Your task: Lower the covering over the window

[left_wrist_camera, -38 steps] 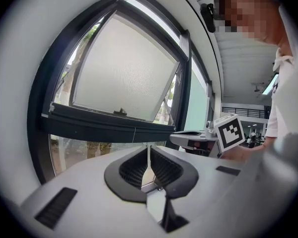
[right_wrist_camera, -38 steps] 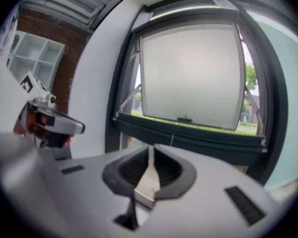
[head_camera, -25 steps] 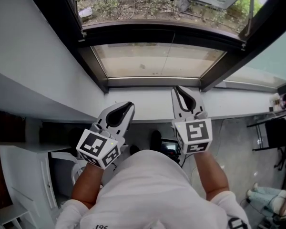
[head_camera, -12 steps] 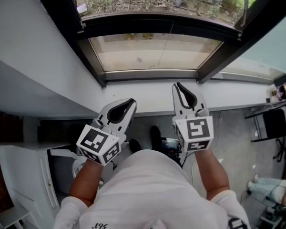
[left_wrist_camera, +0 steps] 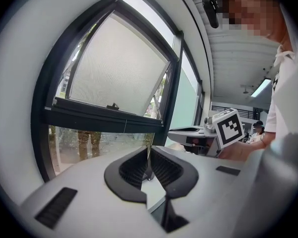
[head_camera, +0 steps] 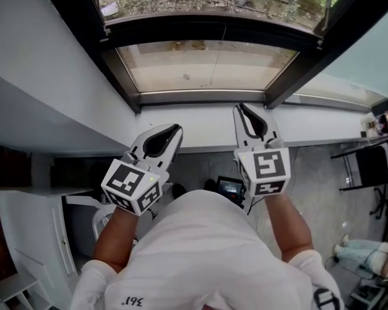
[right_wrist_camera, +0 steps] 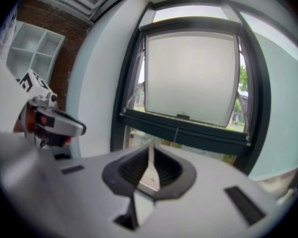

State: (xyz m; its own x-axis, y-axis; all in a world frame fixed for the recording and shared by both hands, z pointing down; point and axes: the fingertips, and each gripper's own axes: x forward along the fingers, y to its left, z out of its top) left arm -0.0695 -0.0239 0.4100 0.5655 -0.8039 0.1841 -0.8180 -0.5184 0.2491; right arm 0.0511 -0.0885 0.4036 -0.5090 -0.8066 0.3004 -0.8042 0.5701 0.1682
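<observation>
I cannot pick out the covering itself for certain. No blind hangs across the lower pane [head_camera: 207, 66]. The pale panel [right_wrist_camera: 191, 78] filling the upper sash in the gripper views may be frosted glass rather than fabric. A thin cord [head_camera: 218, 60] hangs down the middle of the lower pane and is probably the pull. If so, the covering would be rolled up above the window, out of sight.

Since a second ago, the window and its white sill [head_camera: 194, 131] have slid closer under the head camera. Both grippers have edged forward with the person. The right gripper [head_camera: 238, 106] now reaches across the sill as far as the dark bottom frame. The left gripper [head_camera: 178, 128] lies over the sill's near half. Each has its jaws closed together with nothing between them.

This reads as an approach only. Neither gripper touches the thin cord, and the lowering has not begun.
</observation>
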